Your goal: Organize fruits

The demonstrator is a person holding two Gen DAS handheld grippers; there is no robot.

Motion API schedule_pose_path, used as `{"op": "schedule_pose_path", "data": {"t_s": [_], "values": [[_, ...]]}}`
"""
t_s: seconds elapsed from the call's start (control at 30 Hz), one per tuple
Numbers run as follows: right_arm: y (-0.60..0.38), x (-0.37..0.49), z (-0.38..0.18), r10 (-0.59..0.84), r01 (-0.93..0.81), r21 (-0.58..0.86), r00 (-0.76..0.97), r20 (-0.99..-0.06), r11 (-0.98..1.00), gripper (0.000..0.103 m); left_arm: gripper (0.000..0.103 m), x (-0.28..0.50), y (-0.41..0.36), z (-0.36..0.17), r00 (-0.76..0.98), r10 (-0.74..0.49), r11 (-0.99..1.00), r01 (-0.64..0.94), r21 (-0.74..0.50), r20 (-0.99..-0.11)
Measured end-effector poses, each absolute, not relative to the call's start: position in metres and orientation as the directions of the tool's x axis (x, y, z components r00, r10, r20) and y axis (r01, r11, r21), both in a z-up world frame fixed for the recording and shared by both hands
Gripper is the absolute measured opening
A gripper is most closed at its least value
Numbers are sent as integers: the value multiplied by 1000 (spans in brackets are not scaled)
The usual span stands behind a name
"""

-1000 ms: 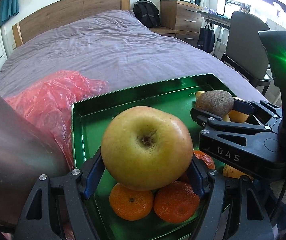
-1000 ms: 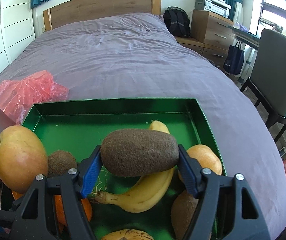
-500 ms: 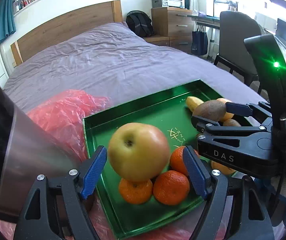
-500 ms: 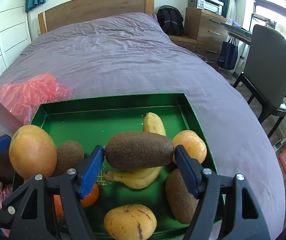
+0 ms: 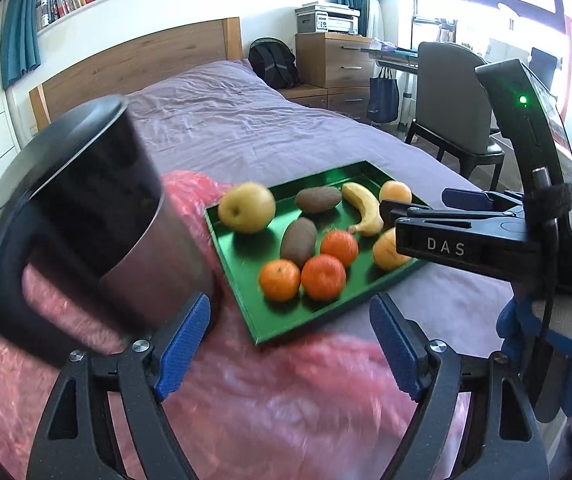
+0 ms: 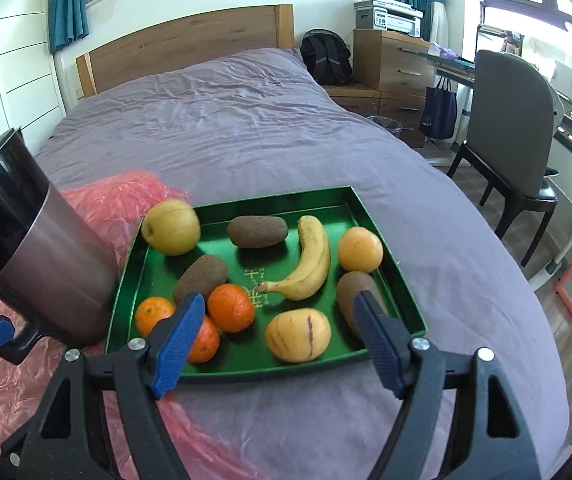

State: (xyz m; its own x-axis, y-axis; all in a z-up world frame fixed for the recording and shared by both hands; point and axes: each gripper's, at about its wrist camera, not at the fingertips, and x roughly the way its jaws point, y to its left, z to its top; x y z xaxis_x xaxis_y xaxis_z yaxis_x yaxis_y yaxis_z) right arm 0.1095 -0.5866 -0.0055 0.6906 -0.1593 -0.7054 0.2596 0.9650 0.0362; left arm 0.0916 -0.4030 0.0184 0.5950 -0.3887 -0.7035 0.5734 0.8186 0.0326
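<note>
The wide bed under its wrinkled mauve cover (image 6: 246, 128) carries everything. At nine o'clock stands a tall steel mug with a black handle (image 6: 42, 256), on a crumpled pink plastic bag (image 6: 126, 196). Just beside them lies the shallow green metal tray (image 6: 270, 200) holding all the fruit: a yellow-green apple (image 6: 171, 227) at its ten o'clock corner, a curved yellow banana (image 6: 309, 261) near centre, three brown kiwis, a pale orange, a striped yellow melon-pear (image 6: 298, 334) at six, and three mandarins (image 6: 231, 307) at seven. My left claw (image 5: 288, 352) has just been widening and grips nothing; my right claw (image 6: 276, 338) also gapes, empty.
</note>
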Motion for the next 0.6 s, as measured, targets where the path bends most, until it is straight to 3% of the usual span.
{"op": "schedule_pose_path", "data": {"t_s": [0.6], "values": [[-466,14,-14,-85,234,120,711,-698,965,103,78,44,-239,6,608,-288,917,397,-31,-740]]}}
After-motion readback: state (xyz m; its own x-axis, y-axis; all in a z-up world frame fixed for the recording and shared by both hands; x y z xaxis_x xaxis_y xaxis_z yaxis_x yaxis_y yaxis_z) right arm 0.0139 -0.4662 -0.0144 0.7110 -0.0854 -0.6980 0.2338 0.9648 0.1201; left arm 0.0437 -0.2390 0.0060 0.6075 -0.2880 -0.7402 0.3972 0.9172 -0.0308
